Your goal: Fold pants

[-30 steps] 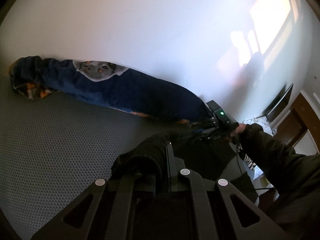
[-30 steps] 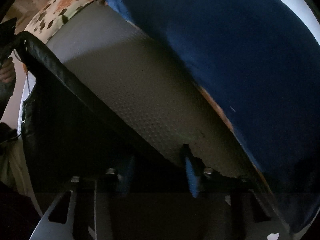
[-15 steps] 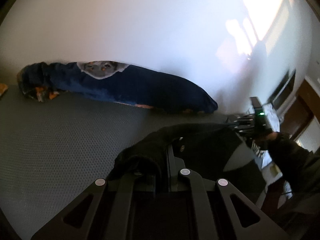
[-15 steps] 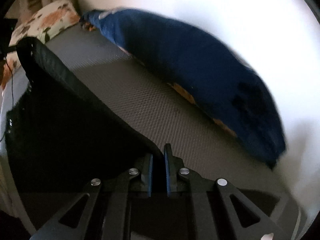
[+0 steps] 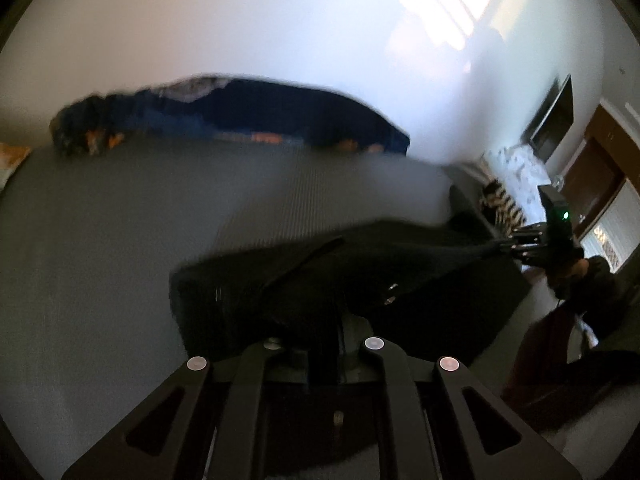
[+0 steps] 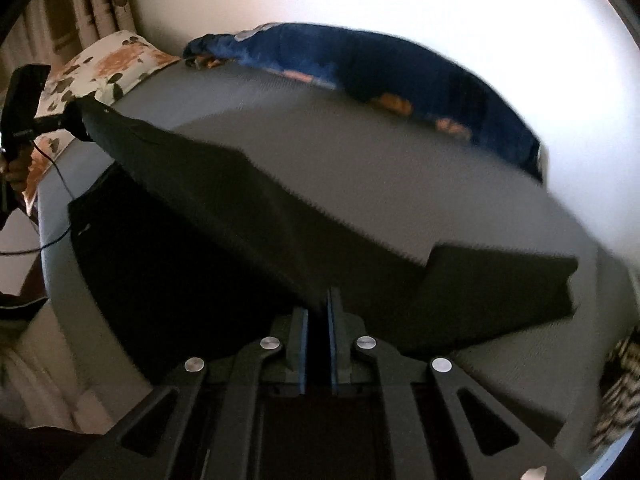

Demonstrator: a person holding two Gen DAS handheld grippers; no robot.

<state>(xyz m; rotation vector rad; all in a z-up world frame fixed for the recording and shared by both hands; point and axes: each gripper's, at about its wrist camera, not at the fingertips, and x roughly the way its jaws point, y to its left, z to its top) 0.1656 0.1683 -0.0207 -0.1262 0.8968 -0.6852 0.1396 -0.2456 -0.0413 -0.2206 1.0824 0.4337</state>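
Note:
The black pants hang stretched between my two grippers above a grey bed. My left gripper is shut on one end of the top edge, its fingertips buried in the cloth. My right gripper is shut on the other end, blue pads pinching the edge. In the right wrist view the pants run in a taut band to the left gripper, and a loose part lies on the bed. In the left wrist view the right gripper shows at the far right.
A long dark blue pillow lies along the white wall at the back of the bed, also in the right wrist view. A floral pillow sits at the head end. A dresser and a dark screen stand past the bed's foot.
Both grippers have lifted and pulled apart, stretching the pants into a wider span. The right gripper has drawn back from the blue pillow toward the bed's foot edge.

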